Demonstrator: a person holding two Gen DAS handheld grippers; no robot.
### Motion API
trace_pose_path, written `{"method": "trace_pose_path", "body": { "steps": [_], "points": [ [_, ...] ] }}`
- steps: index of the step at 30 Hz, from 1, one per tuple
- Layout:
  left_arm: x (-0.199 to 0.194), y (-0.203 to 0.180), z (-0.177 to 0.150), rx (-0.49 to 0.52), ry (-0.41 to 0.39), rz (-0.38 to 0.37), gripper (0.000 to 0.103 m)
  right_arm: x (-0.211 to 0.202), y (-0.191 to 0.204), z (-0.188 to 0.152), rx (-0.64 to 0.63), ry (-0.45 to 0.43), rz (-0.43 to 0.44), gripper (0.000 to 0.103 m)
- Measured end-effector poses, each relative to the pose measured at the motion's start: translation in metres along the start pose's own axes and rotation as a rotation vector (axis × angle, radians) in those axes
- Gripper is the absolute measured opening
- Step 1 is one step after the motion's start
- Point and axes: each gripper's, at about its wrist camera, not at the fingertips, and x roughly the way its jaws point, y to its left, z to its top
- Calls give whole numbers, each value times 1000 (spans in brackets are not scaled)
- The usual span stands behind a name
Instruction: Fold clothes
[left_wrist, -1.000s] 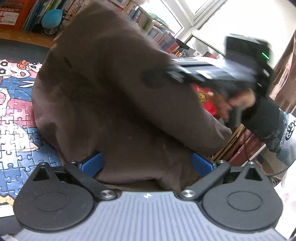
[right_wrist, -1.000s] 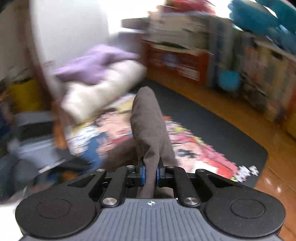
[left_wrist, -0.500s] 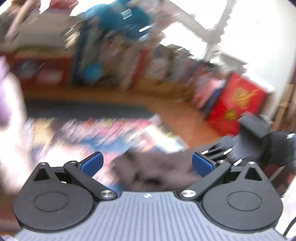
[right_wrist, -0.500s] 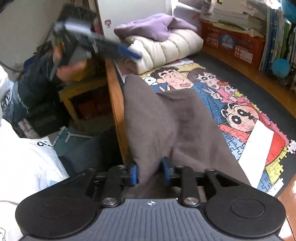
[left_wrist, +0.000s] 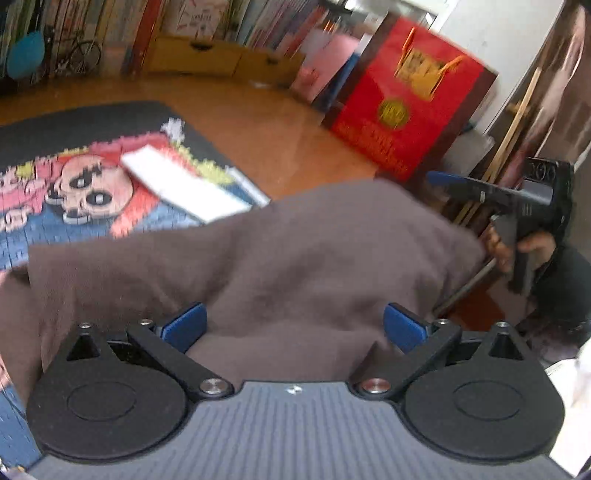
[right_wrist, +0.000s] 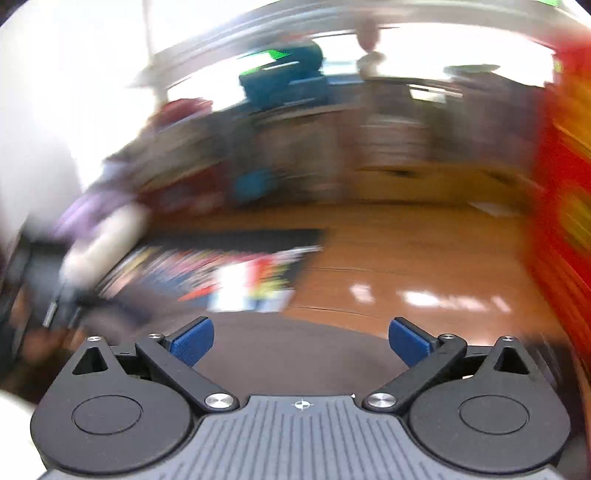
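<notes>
Two tools, one garment, one table. Item: brown garment (left_wrist: 295, 258), lying slack over the table's near edge and near-right corner, covering the near part of the cartoon jigsaw puzzle (left_wrist: 92, 184); a white paper sheet (left_wrist: 184, 184) rests on the puzzle just beyond it. Item: left tool (left_wrist: 293, 325), jaws wide apart, cloth lying between and below them, pads not pressing on it. Item: right tool (right_wrist: 301, 341), jaws just opened fully from a pinch on a fold of the cloth; brown fabric now lies loose beneath the spread pads, nothing gripped. The right view is heavily smeared, so details there cannot be read. Change noted: the garment, a second ago lifted and held up, is now released onto the table. Judgement: the cloth appears laid down for folding; a fresh grasp on an edge or corner is likely needed next.
</notes>
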Motion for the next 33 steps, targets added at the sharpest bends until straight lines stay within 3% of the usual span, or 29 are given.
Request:
{"method": "trace_pose_path", "body": {
  "steps": [3,7,8,11,14,16,20,22,26,28,29,30,32,33],
  "points": [
    [-2,-6,0,-4,1,25,103,2,-29,-18,183,16,-47,103],
    [-4,-17,6,-17,-20,36,103,21,-35,-37,296,32,19,103],
    [-5,-22,8,-12,-31,30,103,27,-33,-40,314,38,45,98],
    [-1,-38,17,19,-67,-8,103,44,-39,-47,410,73,105,51],
    [11,-50,25,40,-87,-73,103,60,-49,-38,504,88,155,38],
    [29,-51,32,39,-65,-76,103,69,-52,-25,490,91,137,32],
    [64,-51,54,34,-13,-49,103,83,-33,19,208,57,-49,17],
    [73,-54,63,47,6,-12,103,87,-27,44,142,18,-66,17],
    [86,-56,58,86,49,73,103,80,-32,67,145,-9,29,23],
    [88,-53,49,80,63,91,103,69,-31,61,117,-17,72,43],
    [85,-55,44,81,54,97,103,63,-30,54,102,-19,84,70],
    [80,-57,40,81,50,101,103,58,-29,47,91,-15,84,81],
    [64,-61,33,56,43,133,103,47,-28,31,76,-3,71,82],
    [50,-65,31,41,22,148,103,40,-28,24,81,-2,62,88]
  ]
}}
